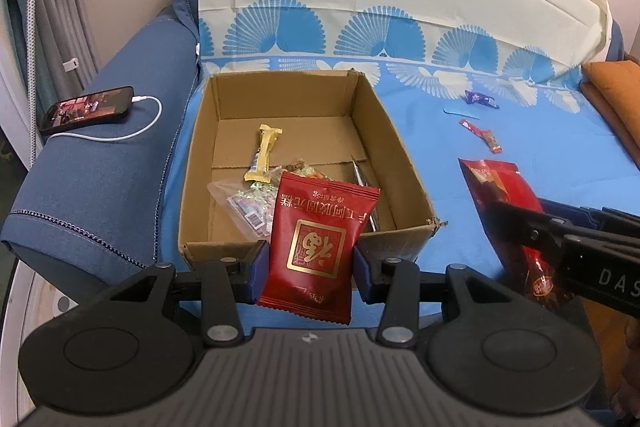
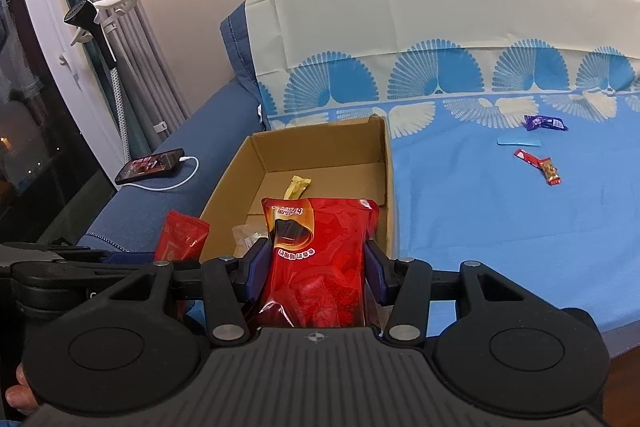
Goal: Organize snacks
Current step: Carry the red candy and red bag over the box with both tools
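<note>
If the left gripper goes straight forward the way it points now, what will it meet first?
Probably the near wall of the cardboard box, just ahead of the left gripper and the dark red packet it holds. If it passes above the rim, the clear snack bag inside comes next; depth is unclear.

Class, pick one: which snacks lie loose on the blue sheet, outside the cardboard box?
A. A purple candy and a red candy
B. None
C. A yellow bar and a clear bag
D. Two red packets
A: a purple candy and a red candy lie on the blue sheet, right of the cardboard box.
</note>
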